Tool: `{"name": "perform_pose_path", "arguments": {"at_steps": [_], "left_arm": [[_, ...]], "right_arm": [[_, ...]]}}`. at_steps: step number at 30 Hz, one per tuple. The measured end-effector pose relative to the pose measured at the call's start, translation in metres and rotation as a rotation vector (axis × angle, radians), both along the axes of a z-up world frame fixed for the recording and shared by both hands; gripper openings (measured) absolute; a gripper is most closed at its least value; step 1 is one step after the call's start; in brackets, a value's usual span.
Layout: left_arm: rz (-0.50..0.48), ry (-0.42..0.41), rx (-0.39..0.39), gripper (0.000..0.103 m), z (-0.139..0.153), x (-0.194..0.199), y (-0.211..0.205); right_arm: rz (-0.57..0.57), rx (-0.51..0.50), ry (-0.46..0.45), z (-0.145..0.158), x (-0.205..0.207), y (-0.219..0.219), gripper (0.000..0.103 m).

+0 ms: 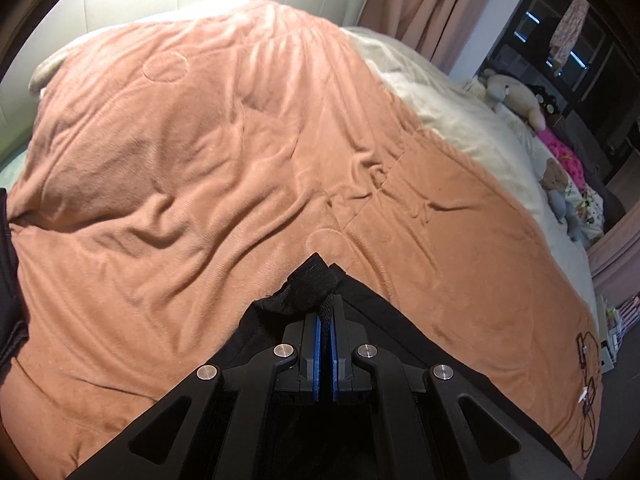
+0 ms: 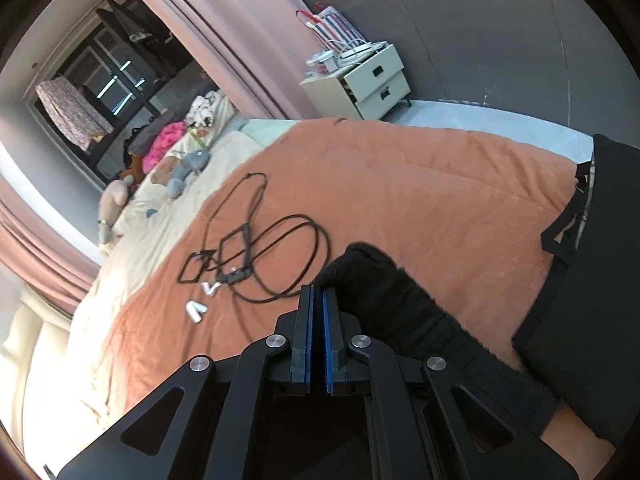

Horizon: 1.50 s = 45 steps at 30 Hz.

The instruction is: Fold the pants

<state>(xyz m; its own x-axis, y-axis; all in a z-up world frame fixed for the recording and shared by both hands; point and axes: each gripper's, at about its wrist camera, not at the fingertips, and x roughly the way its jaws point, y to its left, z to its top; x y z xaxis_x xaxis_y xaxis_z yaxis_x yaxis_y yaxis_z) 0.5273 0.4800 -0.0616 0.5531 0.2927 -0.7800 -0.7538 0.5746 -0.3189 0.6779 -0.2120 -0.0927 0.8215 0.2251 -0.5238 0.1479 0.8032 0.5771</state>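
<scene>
The black pants (image 1: 384,320) hang over the orange blanket (image 1: 200,160) on the bed. My left gripper (image 1: 326,312) is shut on a bunched corner of the pants, and the cloth pokes out past its blue pads (image 1: 318,344). In the right wrist view my right gripper (image 2: 319,296) is shut on another edge of the black pants (image 2: 384,292), which trail back to the right under it. More black cloth (image 2: 580,300) fills the right side of that view.
Black cables (image 2: 264,248) and small white pieces (image 2: 196,310) lie on the orange blanket (image 2: 420,184). Stuffed toys (image 2: 184,172) sit on the cream sheet (image 1: 460,120). A white bedside cabinet (image 2: 372,80) stands by the grey wall, with pink curtains (image 2: 240,40) to its left.
</scene>
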Motion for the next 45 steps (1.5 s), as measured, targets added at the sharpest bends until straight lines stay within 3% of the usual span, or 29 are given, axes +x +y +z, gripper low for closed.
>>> {"name": "perform_pose_path", "arguments": {"at_steps": [12, 13, 14, 15, 16, 17, 18, 19, 21, 29, 33, 38, 42, 45], "left_arm": [[-0.031, 0.066, -0.008, 0.005, -0.034, 0.051, 0.009], [-0.049, 0.070, -0.008, 0.011, -0.035, 0.056, 0.008], [-0.067, 0.083, 0.000, 0.025, -0.035, 0.060, 0.007], [-0.082, 0.085, 0.005, 0.035, -0.035, 0.062, 0.006], [-0.097, 0.077, 0.008, 0.058, -0.035, 0.061, 0.005], [-0.117, 0.054, 0.004, 0.073, -0.034, 0.059, 0.003], [-0.131, 0.034, 0.002, 0.078, -0.033, 0.058, 0.002], [-0.143, 0.023, 0.004, 0.080, -0.032, 0.056, 0.001], [-0.160, 0.033, 0.012, 0.080, -0.031, 0.053, -0.003], [-0.128, 0.044, 0.035, 0.082, -0.015, 0.018, 0.005], [-0.117, 0.040, 0.046, 0.082, 0.000, -0.010, 0.007], [-0.135, 0.050, 0.076, 0.082, 0.014, -0.046, 0.001], [-0.140, 0.040, 0.071, 0.082, 0.020, -0.077, -0.006], [-0.133, 0.028, 0.053, 0.071, 0.018, -0.101, -0.010]], "right_arm": [[0.002, -0.074, 0.052, -0.002, 0.042, 0.022, 0.000], [0.000, -0.080, 0.056, -0.003, 0.044, 0.023, 0.000], [0.002, -0.082, 0.062, -0.005, 0.047, 0.025, 0.001], [0.011, -0.081, 0.068, -0.006, 0.049, 0.027, 0.005], [0.019, -0.084, 0.070, -0.007, 0.050, 0.029, 0.011], [0.030, -0.096, 0.060, -0.006, 0.049, 0.031, 0.032], [0.034, -0.105, 0.053, -0.006, 0.048, 0.031, 0.065], [0.030, -0.120, 0.042, -0.005, 0.045, 0.030, 0.075], [0.022, -0.154, 0.011, -0.003, 0.036, 0.032, 0.078], [0.123, -0.136, 0.041, -0.008, 0.003, 0.025, 0.078], [0.154, -0.119, 0.047, -0.007, -0.023, 0.013, 0.078], [0.185, -0.204, 0.061, -0.002, -0.053, 0.010, 0.078], [0.221, -0.190, 0.042, 0.006, -0.074, 0.009, 0.078], [0.230, -0.182, 0.027, 0.007, -0.093, 0.005, 0.078]]}}
